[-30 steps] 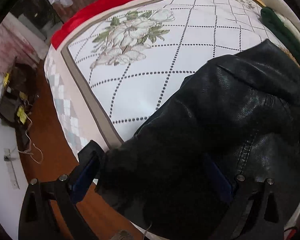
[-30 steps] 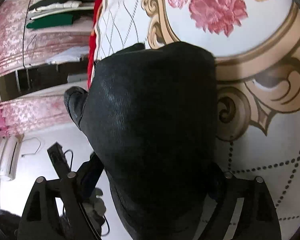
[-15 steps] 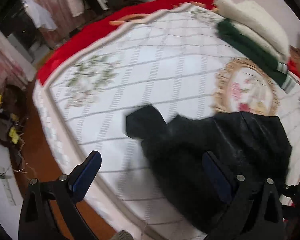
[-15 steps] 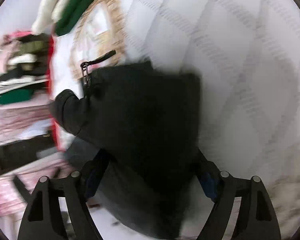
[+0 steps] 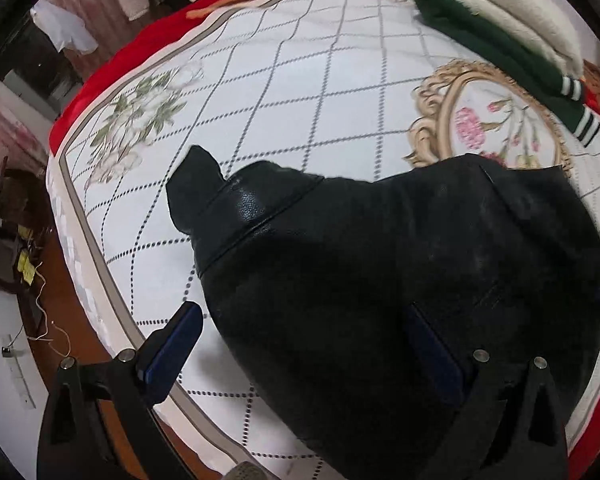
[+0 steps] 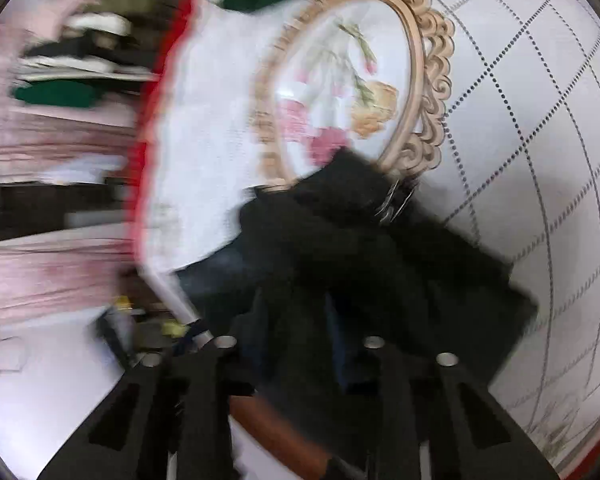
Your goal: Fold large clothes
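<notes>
A black leather jacket [image 5: 380, 264] lies bunched on the white patterned bed cover [image 5: 292, 80]. In the left wrist view my left gripper [image 5: 300, 344] is open, its left finger [image 5: 168, 352] over the bedspread and its right finger against the jacket. In the blurred right wrist view my right gripper [image 6: 296, 320] has its fingers close together with the jacket [image 6: 380, 256] bunched between them; a zipper pull shows near the jacket's far edge.
Folded green [image 5: 500, 44] and cream garments [image 5: 512, 4] lie at the bed's far right. The bed's edge and a brown wooden floor [image 5: 48, 320] with cables are at the left. Shelves of clothes [image 6: 72, 60] stand beyond the bed.
The jacket has come down from hanging near the cameras onto the bed. My right gripper's fingers have closed in on it. Both views swung across the bed.
</notes>
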